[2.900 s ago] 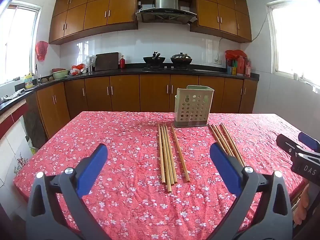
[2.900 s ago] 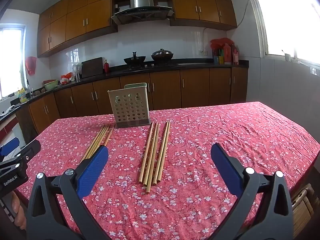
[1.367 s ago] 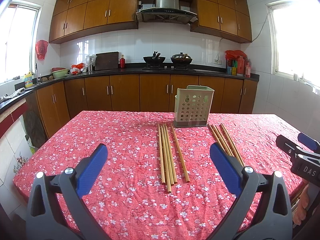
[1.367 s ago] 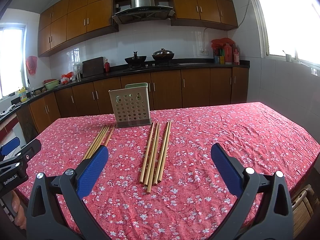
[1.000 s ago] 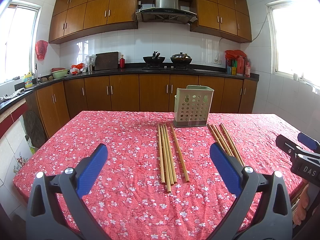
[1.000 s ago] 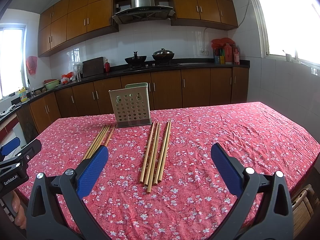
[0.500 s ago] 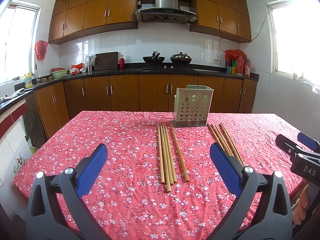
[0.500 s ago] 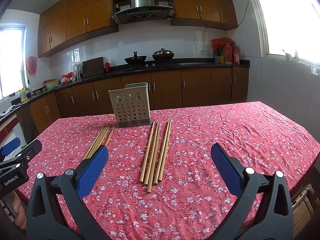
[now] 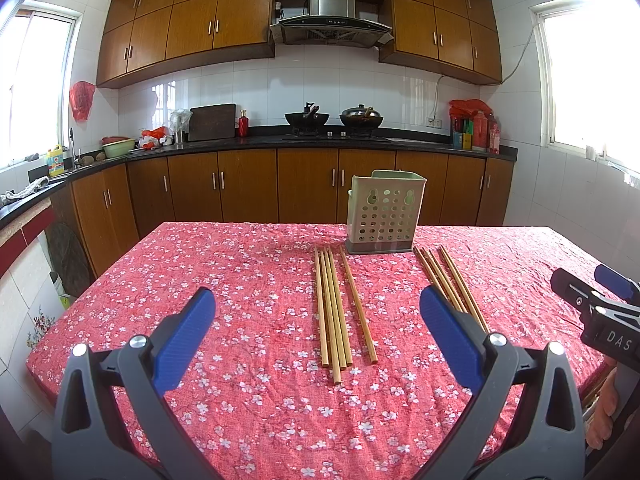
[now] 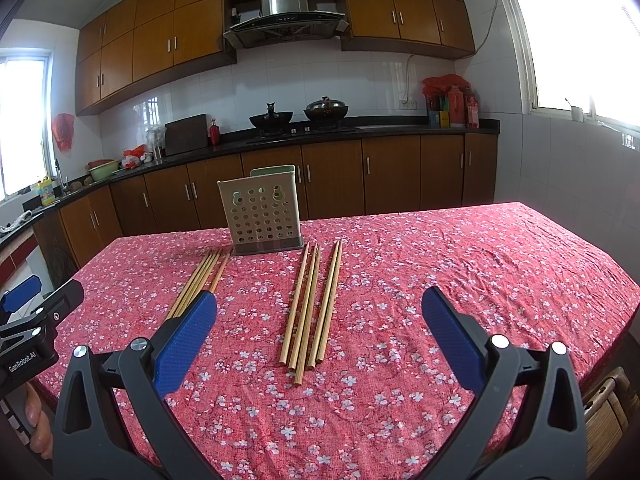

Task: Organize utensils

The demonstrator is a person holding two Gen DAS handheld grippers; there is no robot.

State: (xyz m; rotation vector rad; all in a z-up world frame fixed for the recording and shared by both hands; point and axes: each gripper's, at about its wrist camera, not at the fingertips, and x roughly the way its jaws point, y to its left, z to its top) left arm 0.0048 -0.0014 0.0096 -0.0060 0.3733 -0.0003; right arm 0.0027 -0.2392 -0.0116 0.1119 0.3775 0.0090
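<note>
- Wooden chopsticks (image 9: 334, 312) lie loose on the worktop (image 9: 240, 280) ahead of the left gripper (image 9: 316, 340); a second bunch (image 10: 310, 304) lies ahead of the right gripper (image 10: 320, 336).
- Both grippers gape wide, empty.
- Thin sticks could roll or scatter.
- Perforated holder (image 9: 384, 216) beyond, probably light, might tip.

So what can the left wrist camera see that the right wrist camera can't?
Only the left wrist view shows the right gripper from the side, at its right edge. Only the right wrist view shows the left gripper at its left edge, and a wooden chair past the table's corner. Both show the holder standing upright on the red flowery tablecloth, with the left chopsticks and the right chopsticks lying flat in front of it, untouched. Both grippers are open and empty.
</note>
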